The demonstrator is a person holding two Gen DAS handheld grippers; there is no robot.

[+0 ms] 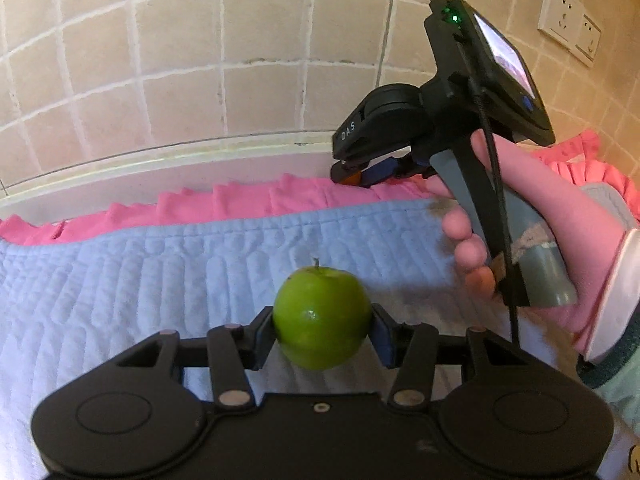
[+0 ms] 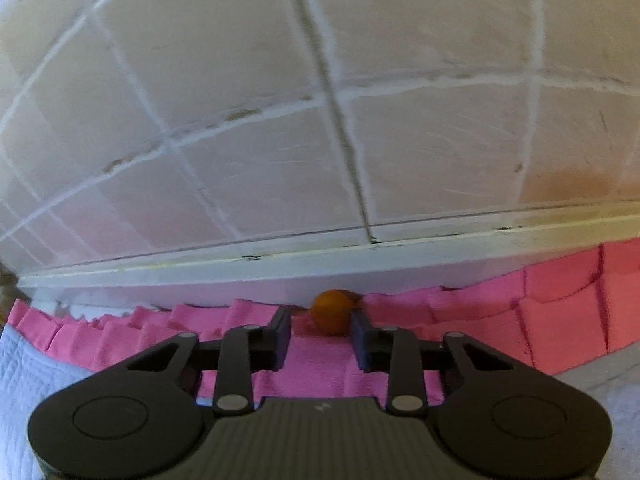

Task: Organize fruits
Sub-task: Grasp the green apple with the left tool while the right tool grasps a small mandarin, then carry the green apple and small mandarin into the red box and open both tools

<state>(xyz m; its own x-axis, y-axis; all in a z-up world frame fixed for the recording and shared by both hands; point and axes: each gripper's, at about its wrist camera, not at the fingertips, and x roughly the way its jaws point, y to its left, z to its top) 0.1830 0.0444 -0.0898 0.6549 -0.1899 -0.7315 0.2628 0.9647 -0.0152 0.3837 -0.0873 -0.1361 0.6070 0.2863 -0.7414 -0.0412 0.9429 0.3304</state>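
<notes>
Clamping the green apple (image 1: 322,316) by its sides in my left gripper (image 1: 323,330) over the blue quilt (image 1: 140,264), stem up, axis vertical, I judge its roundness risks slipping, while my right gripper (image 2: 322,330) sits open just short of the orange fruit (image 2: 333,313), which may roll along the wall.

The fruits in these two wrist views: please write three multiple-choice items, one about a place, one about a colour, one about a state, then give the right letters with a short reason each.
1. Where does the small orange fruit lie?
A. on the pink frilled cloth near the wall
B. on the blue quilt
C. in a bowl

2. What colour is the apple?
A. red
B. yellow
C. green

3. How is the left tool?
A. open over bare cloth
B. shut on the apple
C. out of view

Answers:
1. A, pink cloth lies under it by the tiled wall.
2. C, its skin is green.
3. B, both pads press the apple's sides.
</notes>
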